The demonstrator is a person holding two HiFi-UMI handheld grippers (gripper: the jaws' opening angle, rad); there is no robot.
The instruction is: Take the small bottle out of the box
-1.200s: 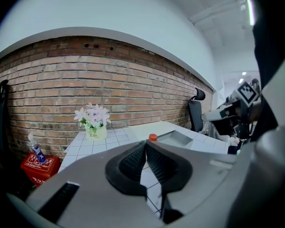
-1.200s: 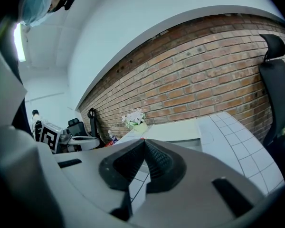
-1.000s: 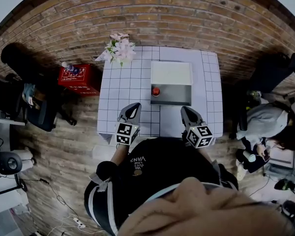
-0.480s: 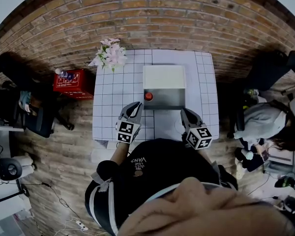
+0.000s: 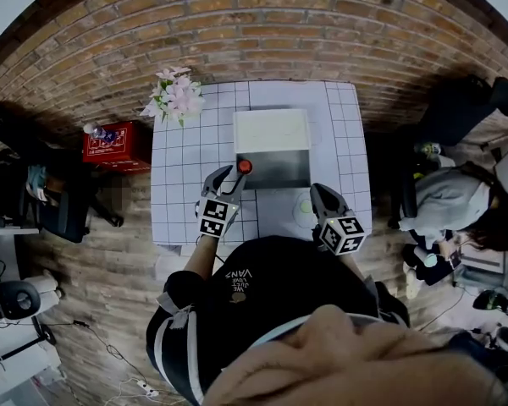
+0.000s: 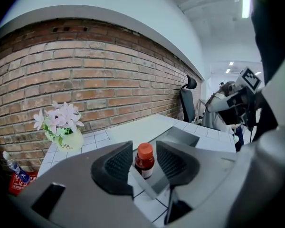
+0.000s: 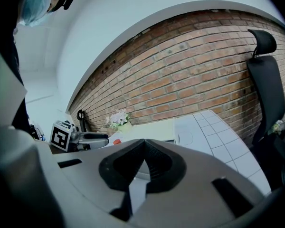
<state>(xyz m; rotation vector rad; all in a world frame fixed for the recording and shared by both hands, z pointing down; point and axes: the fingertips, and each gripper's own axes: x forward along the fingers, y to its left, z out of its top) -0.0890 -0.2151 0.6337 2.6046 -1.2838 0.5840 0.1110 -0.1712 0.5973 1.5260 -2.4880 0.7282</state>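
Tiled table (image 5: 186,184), box (image 5: 279,169): small bottle (image 6: 144,161) looks light, rigid, slick, so grip below cap; left gripper (image 6: 143,148) jaws opening around it without touching, right gripper (image 7: 143,148) jaws together.

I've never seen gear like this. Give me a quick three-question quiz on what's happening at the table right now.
1. True or false: the jaws of the right gripper are closed together with nothing between them.
2. What colour is the cap of the small bottle? A red, B blue, C green.
3. What stands between the jaws of the left gripper?

Key
1. True.
2. A.
3. The small bottle. The jaws are opening, and their pads do not press on it.
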